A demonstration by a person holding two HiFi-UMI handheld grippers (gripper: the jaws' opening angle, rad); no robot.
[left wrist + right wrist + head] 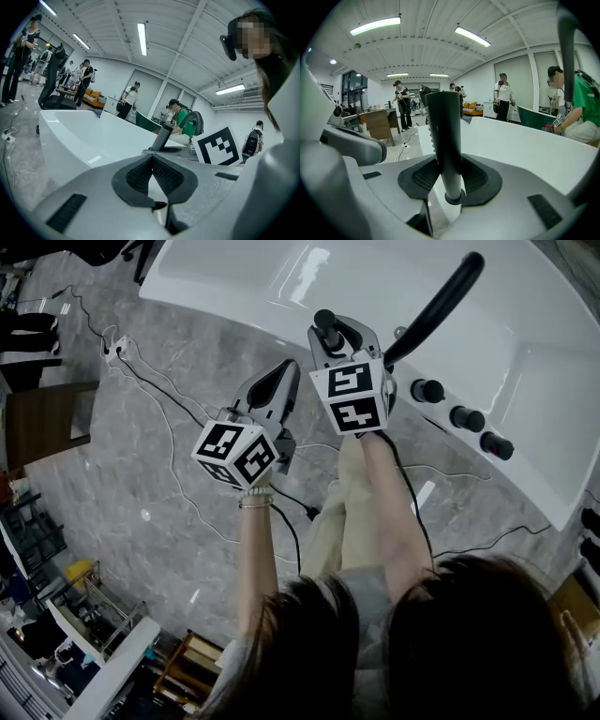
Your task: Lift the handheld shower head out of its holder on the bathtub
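Observation:
The handheld shower head point(324, 321) is a black ribbed handle standing upright on the white bathtub's point(525, 465) rim. In the right gripper view the shower head point(444, 131) rises between my pads, its pale lower stem ending in a dark ring point(453, 199). My right gripper point(333, 336) point(447, 159) is shut on it, both pads against the handle. My left gripper point(286, 373) point(152, 157) hovers just left of it, shut and empty, its pads meeting at the tip. From the left gripper view the shower head point(162, 137) stands ahead, beside the right gripper's marker cube point(218, 147).
A black curved spout point(441, 301) arches over the tub behind the right gripper. Three black knobs point(466, 418) line the rim to the right. Cables point(159, 399) trail over the marble floor on the left. People stand in the room beyond the tub point(525, 145).

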